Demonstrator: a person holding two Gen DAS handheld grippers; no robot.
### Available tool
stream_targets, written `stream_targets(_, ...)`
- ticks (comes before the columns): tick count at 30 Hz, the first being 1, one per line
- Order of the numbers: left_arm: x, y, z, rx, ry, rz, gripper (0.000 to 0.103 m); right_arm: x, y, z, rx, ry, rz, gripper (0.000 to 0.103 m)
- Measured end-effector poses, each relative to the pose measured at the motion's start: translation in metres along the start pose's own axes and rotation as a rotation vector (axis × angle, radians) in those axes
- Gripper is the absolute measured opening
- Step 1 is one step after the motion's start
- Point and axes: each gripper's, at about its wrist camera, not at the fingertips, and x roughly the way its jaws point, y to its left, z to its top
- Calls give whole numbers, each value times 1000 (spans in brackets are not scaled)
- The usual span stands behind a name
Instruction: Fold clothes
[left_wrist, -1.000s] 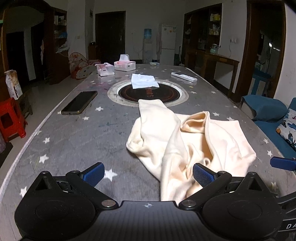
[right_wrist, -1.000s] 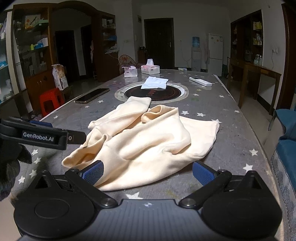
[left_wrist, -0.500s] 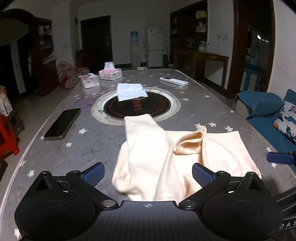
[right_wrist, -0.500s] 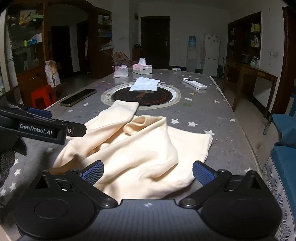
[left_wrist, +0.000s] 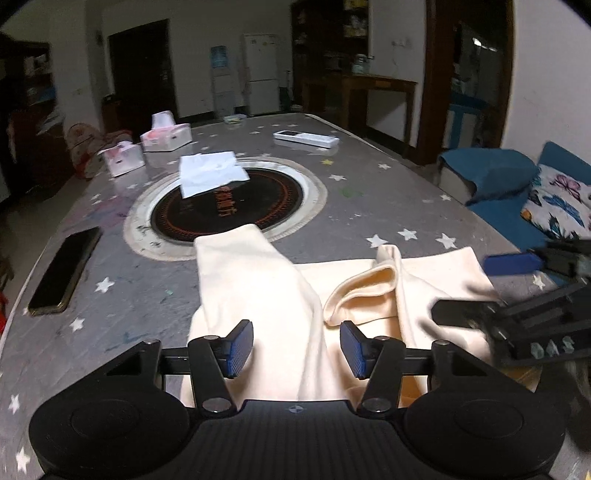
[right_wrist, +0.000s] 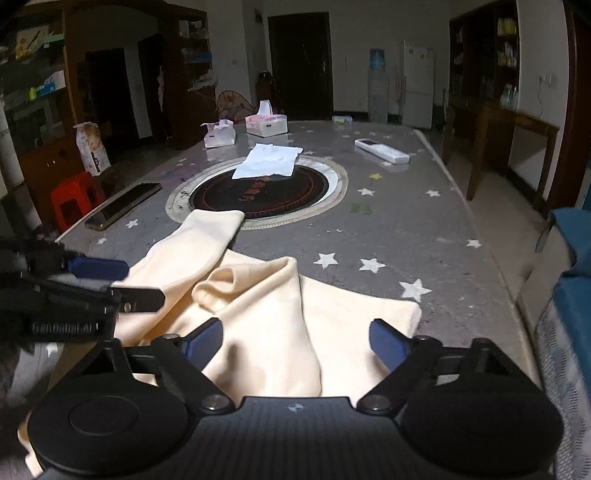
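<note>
From my left wrist camera, the left hand-held gripper (left_wrist: 296, 350) hangs over the near edge of the counter (left_wrist: 369, 206) with its jaws closing; a fold of the cream garment (left_wrist: 258, 288) lies between the blue pads (left_wrist: 240, 347), but I see them not yet pressing it. The garment is crumpled at the near edge, one sleeve reaching toward the round burner (left_wrist: 236, 206) in the counter's middle. A phone (left_wrist: 66, 269) sits by the left edge, a white cloth (left_wrist: 210, 173) on the burner, two tissue boxes (left_wrist: 166, 136) and a remote (left_wrist: 306, 138) toward the far end. The right hand-held gripper (left_wrist: 513, 291) shows blurred at the garment's right side.

From my right wrist camera, the right hand-held gripper (right_wrist: 295, 341) has its jaws wide but closing, the garment (right_wrist: 258, 314) beneath and between them, pads clear of the cloth. The left hand-held gripper (right_wrist: 107, 284) sits at the garment's left side.
</note>
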Motion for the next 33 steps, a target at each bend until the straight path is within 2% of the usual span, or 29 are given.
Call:
stream_targets(2, 4, -2, 0, 30, 5, -13, 53, 9, -2, 5, 12, 10, 20, 75)
stream_targets(3, 6, -2, 0, 39, 12, -17, 48, 14, -2, 7, 16, 19, 33, 72)
stream_targets(4, 9, -2, 0, 49, 19, -20, 43, 20, -3, 9, 20, 28, 47, 64)
stream_targets(6, 14, 0, 0, 50, 31, -24, 40, 32, -3, 13, 34, 49, 65, 61)
stream_targets(7, 16, 1, -1, 49, 37, -25, 30, 36, -3, 14, 38, 57, 70, 57)
stream_targets(10, 18, 6, -2, 36, 42, -40, 13, 46, -4, 14, 60, 81, 108, 38)
stream_targets(12, 16, 10, -4, 28, 33, -48, 8, 46, -1, 12, 54, 84, 120, 31)
stream_targets(14, 11, 15, -5, 7, 18, -49, 4, 41, 1, 11, 45, 73, 124, 14)
stream_targets(16, 4, 21, -5, -27, 2, -45, 3, 35, 1, 11, 47, 62, 119, 9)
stream_targets(25, -60, 57, -13, -168, -119, 8, 3, -34, -10, 8, 49, -69, 79, 6)
stream_targets(33, -135, 92, -53, -299, -192, 71, 3, -122, -33, -22, 67, -174, 24, 6)
